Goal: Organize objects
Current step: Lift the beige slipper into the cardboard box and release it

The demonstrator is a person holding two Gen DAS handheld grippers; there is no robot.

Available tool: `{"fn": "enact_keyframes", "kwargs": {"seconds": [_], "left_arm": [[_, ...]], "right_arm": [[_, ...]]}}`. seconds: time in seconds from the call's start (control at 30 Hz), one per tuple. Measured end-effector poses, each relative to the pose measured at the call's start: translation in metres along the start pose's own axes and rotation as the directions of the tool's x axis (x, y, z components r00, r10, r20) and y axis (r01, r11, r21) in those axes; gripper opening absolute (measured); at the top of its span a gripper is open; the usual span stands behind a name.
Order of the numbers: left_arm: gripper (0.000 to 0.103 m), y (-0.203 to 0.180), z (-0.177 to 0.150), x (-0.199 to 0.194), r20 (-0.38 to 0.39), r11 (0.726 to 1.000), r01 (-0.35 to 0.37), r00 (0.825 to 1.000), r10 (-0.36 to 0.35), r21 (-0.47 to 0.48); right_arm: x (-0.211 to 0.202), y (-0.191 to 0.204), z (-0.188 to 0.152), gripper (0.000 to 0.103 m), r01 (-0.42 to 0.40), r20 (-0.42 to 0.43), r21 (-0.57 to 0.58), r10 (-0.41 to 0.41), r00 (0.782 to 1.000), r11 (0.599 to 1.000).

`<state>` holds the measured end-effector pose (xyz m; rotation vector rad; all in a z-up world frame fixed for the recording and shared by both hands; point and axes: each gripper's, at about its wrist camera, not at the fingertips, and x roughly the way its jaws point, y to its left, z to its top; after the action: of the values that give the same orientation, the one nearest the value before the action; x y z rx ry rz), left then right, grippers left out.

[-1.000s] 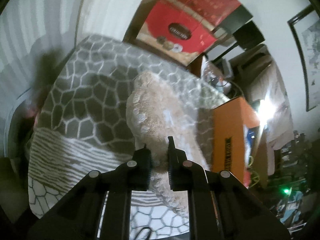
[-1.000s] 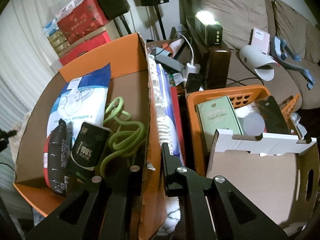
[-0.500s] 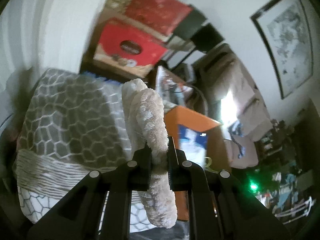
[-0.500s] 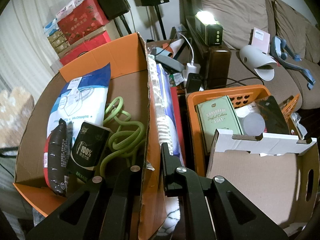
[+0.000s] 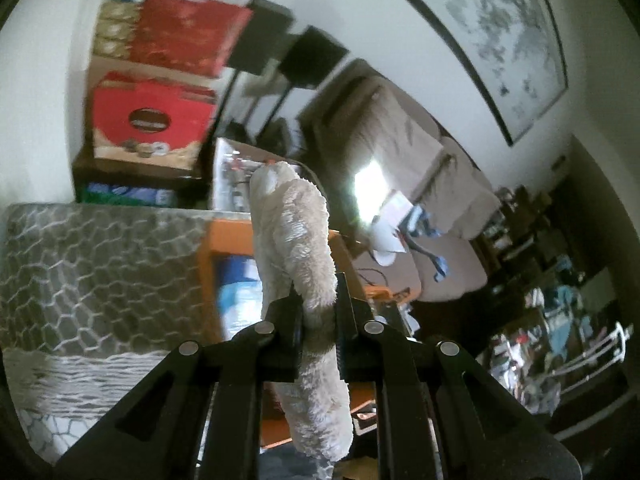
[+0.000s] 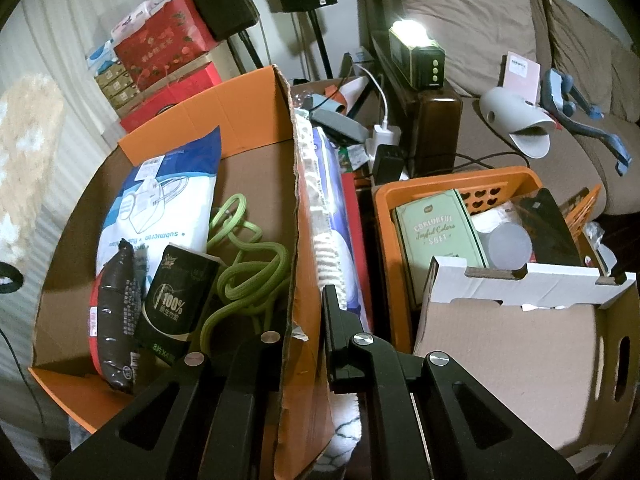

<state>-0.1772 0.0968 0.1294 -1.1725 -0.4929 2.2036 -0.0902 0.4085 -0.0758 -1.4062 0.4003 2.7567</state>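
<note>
My left gripper (image 5: pixel 318 298) is shut on a beige fluffy plush item (image 5: pixel 296 248), which hangs lifted in the air and stands edge-on between the fingers. Below and behind it shows the orange cardboard box (image 5: pixel 228 232). In the right wrist view the plush item (image 6: pixel 28 152) appears blurred at the far left, beside the orange box (image 6: pixel 248 120). My right gripper (image 6: pixel 308 320) is shut on that box's torn right wall. The box holds a white and blue mask bag (image 6: pixel 168 200), a green rope (image 6: pixel 248 264), a black tissue pack (image 6: pixel 176 300) and a dark sausage pack (image 6: pixel 116 312).
An orange basket (image 6: pixel 452 184) with a green book and other items stands right of the box, with a white cardboard box (image 6: pixel 520 344) in front of it. A sofa (image 6: pixel 480 20) fills the back right. A grey patterned blanket (image 5: pixel 100 272) lies left of the box, red cartons (image 5: pixel 152 116) behind.
My left gripper has risen off the patterned blanket with the plush item and swung toward the orange box; the plush now shows at the right view's left edge. The right gripper has not moved.
</note>
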Motion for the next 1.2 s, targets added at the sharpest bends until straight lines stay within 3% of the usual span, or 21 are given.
{"fn": "enact_keyframes", "kwargs": {"seconds": [0.27,0.6,0.93,1.07,1.13,1.2], "left_arm": [[0.011,-0.032,-0.005,0.05,-0.086,0.998,0.06,0.995,-0.059,0.015],[0.011,-0.024,-0.036,0.119,-0.183,0.992,0.121,0.975,-0.128,-0.048],[0.012,0.003,-0.061,0.159,-0.255,0.999,0.035,0.966,-0.043,-0.038],[0.013,0.006,-0.067,0.163,-0.262,1.0,-0.021,0.965,0.026,0.02],[0.017,0.006,-0.069,0.165,-0.265,0.996,-0.06,0.961,0.074,0.06],[0.029,0.01,-0.07,0.166,-0.28,0.994,-0.082,0.955,0.1,0.076]], "right_arm": [[0.0,0.0,0.0,0.006,0.0,0.0,0.001,0.0,1.0,1.0],[-0.001,-0.001,0.0,0.006,-0.003,0.0,0.003,0.003,1.0,1.0],[-0.001,-0.002,0.0,0.006,-0.003,0.0,0.003,0.003,1.0,1.0],[-0.001,-0.002,0.0,0.006,-0.003,-0.001,0.004,0.003,1.0,1.0],[-0.001,-0.001,0.0,0.006,-0.003,-0.001,0.004,0.003,1.0,1.0],[-0.001,-0.001,0.0,0.006,-0.002,-0.001,0.004,0.002,1.0,1.0]]}}
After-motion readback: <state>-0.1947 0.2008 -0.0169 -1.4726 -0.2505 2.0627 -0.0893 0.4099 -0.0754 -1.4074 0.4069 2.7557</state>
